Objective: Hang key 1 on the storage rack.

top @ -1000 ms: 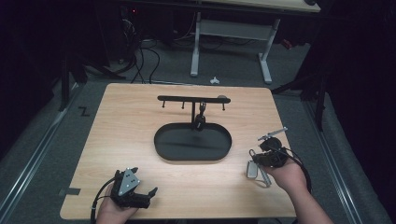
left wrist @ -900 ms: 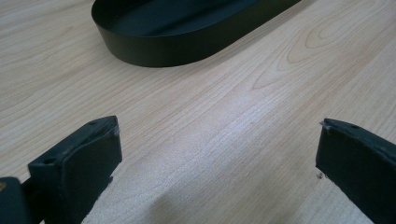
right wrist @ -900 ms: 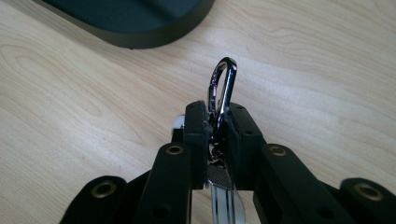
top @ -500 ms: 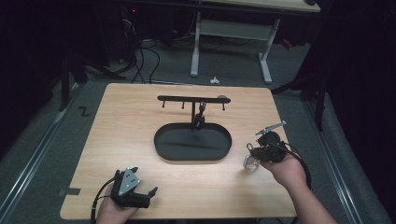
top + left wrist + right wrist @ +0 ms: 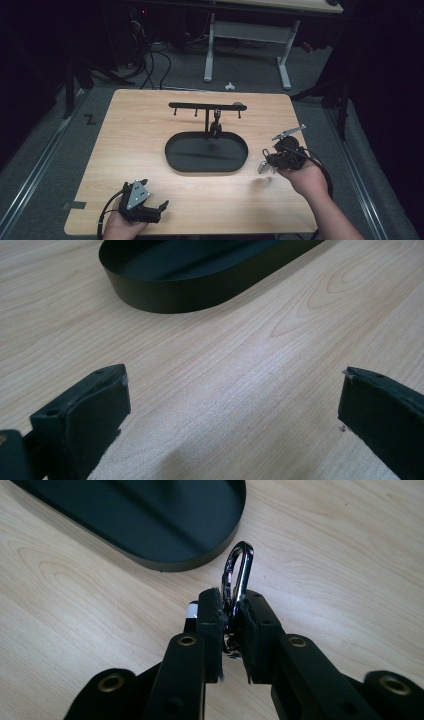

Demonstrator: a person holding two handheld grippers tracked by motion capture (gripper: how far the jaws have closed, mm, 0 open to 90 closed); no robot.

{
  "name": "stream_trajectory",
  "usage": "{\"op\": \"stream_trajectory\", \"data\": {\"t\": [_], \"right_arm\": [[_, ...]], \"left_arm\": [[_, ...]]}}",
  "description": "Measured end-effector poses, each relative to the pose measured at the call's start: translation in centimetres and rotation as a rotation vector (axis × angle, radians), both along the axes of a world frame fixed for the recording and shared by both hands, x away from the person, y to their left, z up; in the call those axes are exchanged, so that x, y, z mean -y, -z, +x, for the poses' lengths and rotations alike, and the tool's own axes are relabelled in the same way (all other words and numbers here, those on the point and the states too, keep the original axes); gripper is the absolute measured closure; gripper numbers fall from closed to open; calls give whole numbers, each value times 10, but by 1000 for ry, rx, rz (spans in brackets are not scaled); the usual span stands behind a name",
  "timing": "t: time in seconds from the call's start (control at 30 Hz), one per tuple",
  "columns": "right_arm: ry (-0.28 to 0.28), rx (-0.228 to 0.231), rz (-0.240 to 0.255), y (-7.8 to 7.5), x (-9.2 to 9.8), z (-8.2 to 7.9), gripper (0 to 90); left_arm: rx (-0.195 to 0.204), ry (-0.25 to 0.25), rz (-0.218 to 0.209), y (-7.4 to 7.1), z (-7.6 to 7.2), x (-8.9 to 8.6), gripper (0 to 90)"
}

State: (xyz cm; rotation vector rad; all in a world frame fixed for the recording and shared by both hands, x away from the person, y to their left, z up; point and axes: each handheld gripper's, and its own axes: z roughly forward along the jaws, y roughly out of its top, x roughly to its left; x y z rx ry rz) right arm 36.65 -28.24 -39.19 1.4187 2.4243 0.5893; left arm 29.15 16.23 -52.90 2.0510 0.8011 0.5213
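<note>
A silver carabiner clip (image 5: 239, 572) with small pieces hanging from it (image 5: 263, 167) is pinched in my right gripper (image 5: 230, 612), which is shut on it. That gripper (image 5: 270, 161) hangs just above the table, right of the black oval tray (image 5: 172, 160), near the tray's rim (image 5: 200, 560). A black stand with a hook bar (image 5: 207, 106) rises from the tray's far side, and a dark item hangs at its post (image 5: 217, 119). My left gripper (image 5: 156, 192) rests at the table's front left, open with nothing between its jaws (image 5: 235, 380), facing the tray (image 5: 165, 292).
The wooden table (image 5: 140, 130) ends close behind both hands. Past its far edge stand a white desk frame (image 5: 250, 35), floor cables (image 5: 150, 60) and a small white object on the floor (image 5: 229, 86).
My right gripper has risen and drifted slightly towards the tray, lifting the carabiner clip off the table. The left gripper has stayed where it was.
</note>
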Motion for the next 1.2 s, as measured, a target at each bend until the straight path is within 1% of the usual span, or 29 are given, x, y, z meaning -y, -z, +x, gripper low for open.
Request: {"op": "stream_trajectory", "data": {"t": [0.3,0.43,0.53,0.73,0.8,0.93,1.0,1.13,1.2], "right_arm": [[-19,27,-12,-16,-9,4,802],[-31,34,-11,-20,-14,6,802],[-36,44,2,-23,-17,8,802],[-42,41,11,-27,-24,13,802],[-48,48,13,-30,-26,15,802],[-47,54,23,-34,-32,18,802],[-52,54,21,-35,-34,20,802],[-58,54,10,-38,-40,24,802],[-62,54,5,-39,-42,26,802]], "left_arm": [[2,0,0,0,0,1,8],[2,2,-2,0,0,0,8],[12,5,-8,-1,0,1,9],[12,12,-26,-1,2,3,9],[11,19,-23,-1,3,4,9],[16,21,-33,-3,4,4,9],[22,21,-36,-3,4,4,9],[16,24,-29,-2,5,5,9],[17,20,-36,-3,5,4,9]]}}
